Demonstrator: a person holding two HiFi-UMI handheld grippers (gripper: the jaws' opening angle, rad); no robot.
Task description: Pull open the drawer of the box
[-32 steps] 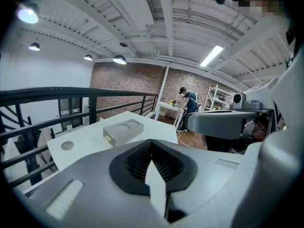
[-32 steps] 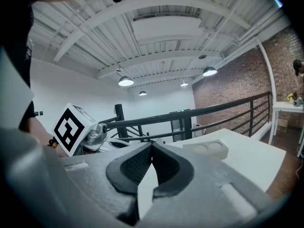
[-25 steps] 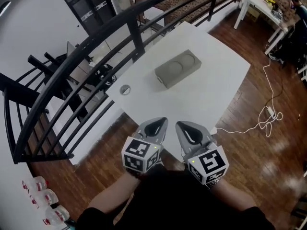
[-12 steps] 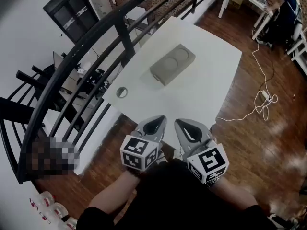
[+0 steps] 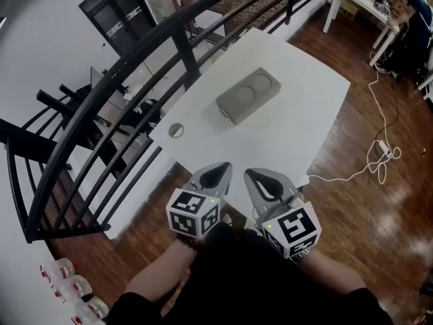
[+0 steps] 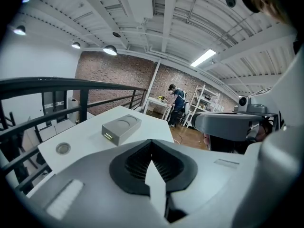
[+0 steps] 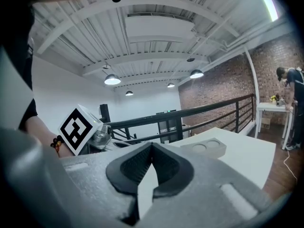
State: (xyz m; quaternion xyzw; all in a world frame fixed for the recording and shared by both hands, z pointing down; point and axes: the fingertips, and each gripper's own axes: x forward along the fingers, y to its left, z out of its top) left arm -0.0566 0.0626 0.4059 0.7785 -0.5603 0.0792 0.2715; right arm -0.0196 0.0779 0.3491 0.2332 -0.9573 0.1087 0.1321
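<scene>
Box point(image 5: 248, 97) is found lying flat on the white counter point(image 5: 298, 137), kinda toward the far side and set at an angle to the edges. It's grey, and 2 round recesses can be seen side by side in its top. In the left gripper view the box point(image 6: 121, 128) is shown end-on, with a small light tab on the short face. That face looks flush with the body, so the drawer is taken as shut. In the right gripper view the same box point(image 7: 205, 148) is seen further off, past the counter's near edge.

Both grippers are held low and close to the body, well apart from the box, and neither is touching the counter. The left gripper point(image 5: 223, 168) and right gripper point(image 5: 252, 175) are parked just beside each other with tips pointed at the counter. Left gripper point(image 6: 152, 144) jaws are clenched tip to tip and nothing is held between them. Same deal for the right gripper point(image 7: 152, 146): jaws pressed together, nothing gripped.

A small round disc point(image 5: 176, 130) is set into the counter near its left corner. A black railing point(image 5: 135, 59) is run along the far-left side of the counter. A white cable point(image 5: 375, 161) is trailed across the wood floor on the right
</scene>
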